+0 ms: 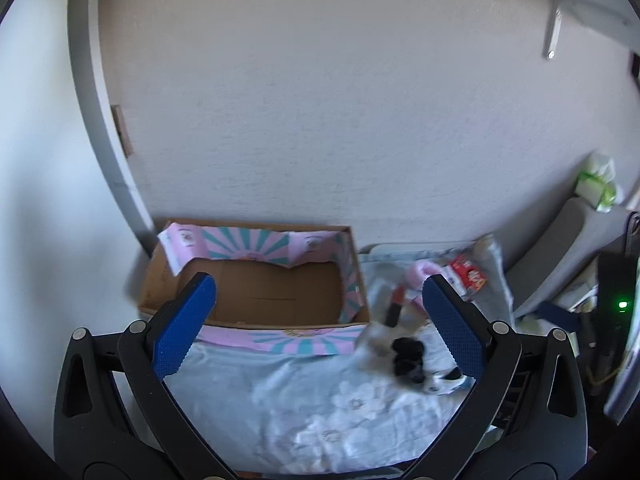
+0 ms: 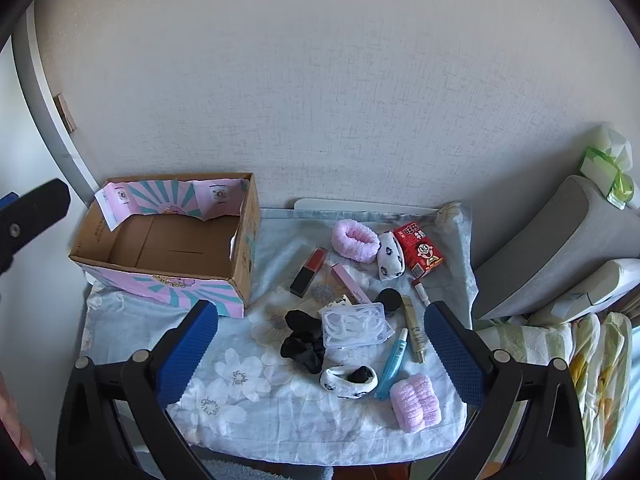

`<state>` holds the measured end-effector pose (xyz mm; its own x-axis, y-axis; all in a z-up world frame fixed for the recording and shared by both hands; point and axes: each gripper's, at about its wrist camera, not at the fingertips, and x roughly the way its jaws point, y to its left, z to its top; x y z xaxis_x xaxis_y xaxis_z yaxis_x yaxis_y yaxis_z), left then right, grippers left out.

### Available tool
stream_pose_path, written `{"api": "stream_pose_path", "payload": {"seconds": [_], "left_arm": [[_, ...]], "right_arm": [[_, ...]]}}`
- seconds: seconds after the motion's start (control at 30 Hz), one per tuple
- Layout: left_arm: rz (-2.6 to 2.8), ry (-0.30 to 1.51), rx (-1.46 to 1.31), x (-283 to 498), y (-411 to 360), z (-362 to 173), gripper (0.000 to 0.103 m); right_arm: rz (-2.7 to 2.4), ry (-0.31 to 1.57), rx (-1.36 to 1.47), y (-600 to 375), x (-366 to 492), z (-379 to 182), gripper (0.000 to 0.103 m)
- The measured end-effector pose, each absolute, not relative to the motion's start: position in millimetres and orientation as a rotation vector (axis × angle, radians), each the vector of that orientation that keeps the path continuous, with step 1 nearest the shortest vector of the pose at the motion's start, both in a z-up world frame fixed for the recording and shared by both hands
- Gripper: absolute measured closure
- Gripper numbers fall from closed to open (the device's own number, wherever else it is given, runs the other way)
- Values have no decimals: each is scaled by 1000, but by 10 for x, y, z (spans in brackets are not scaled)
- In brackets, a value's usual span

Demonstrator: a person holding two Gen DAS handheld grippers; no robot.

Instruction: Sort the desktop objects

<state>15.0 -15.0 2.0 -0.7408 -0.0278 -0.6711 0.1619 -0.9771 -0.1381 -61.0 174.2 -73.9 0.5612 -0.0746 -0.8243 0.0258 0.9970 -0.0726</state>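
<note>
An empty cardboard box (image 2: 168, 246) with pink and teal printed sides stands at the left of a small table under a pale floral cloth (image 2: 280, 412). Right of it lie a black scrunchie (image 2: 302, 340), a clear plastic case (image 2: 354, 326), a red and black lipstick box (image 2: 309, 270), a red snack carton (image 2: 418, 250), a pink fluffy band (image 2: 354, 240), a blue tube (image 2: 392, 364) and pink rolled bands (image 2: 416, 402). My right gripper (image 2: 320, 320) hangs open above them. My left gripper (image 1: 320, 292) is open over the box (image 1: 260, 288), holding nothing. The left wrist view is blurred.
The table stands against a white wall. A grey cushion (image 2: 560, 248) and folded bedding (image 2: 580, 360) crowd the right side. A green tissue pack (image 2: 608, 172) sits on the cushion. A dark device with a green light (image 1: 622, 304) stands at the far right.
</note>
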Motion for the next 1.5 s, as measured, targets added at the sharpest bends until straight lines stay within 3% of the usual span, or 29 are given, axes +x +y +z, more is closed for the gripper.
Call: {"api": "stream_pose_path", "payload": {"seconds": [1.27, 1.5], "left_arm": [[-2659, 264, 1093, 42, -50, -63, 0], [-2723, 109, 1084, -177, -17, 128, 0]], "right_arm": [[382, 960, -285, 1725, -583, -807, 0], [608, 922, -305, 1427, -424, -603, 0]]}}
